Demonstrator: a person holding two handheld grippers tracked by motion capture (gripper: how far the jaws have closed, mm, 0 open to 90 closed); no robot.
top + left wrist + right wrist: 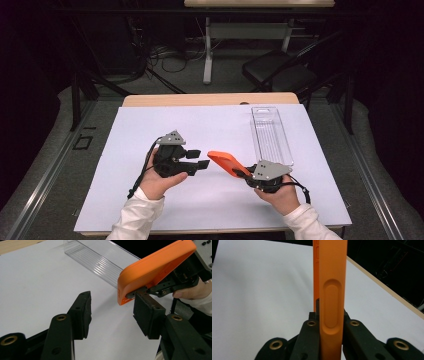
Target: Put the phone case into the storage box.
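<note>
Two sets of tongs meet over the middle of the white worktop [125, 165], and between them hangs the one thing we care about: an orange phone case [223, 162]. Our right tongs [242, 173] are clamped on one end of it, pads pressing its two faces, so it juts out tilted above the sheet and touches nothing else. In the right gripper view we look straight along its narrow side edge, where a long oval button moulding and smaller button shapes show. Our left tongs [203, 159] stand partly open with nothing between the pads; in the left gripper view the case's free corner [125, 293] sits just beyond one pad [146, 313].

We judge the case to be light, since it is carried by one end without sagging. Its matt skin looks like rubbery silicone, so we expect it to grip well on the pads but to flex or twist if squeezed across the open back. The best hold for our left tongs looks to be the free short end, pinched flat across the two faces, away from the button mouldings. Behind it, near our right hand [281, 196], lies a clear plastic packaging tray [270, 134], thin, ribbed and likely slippery.
</note>
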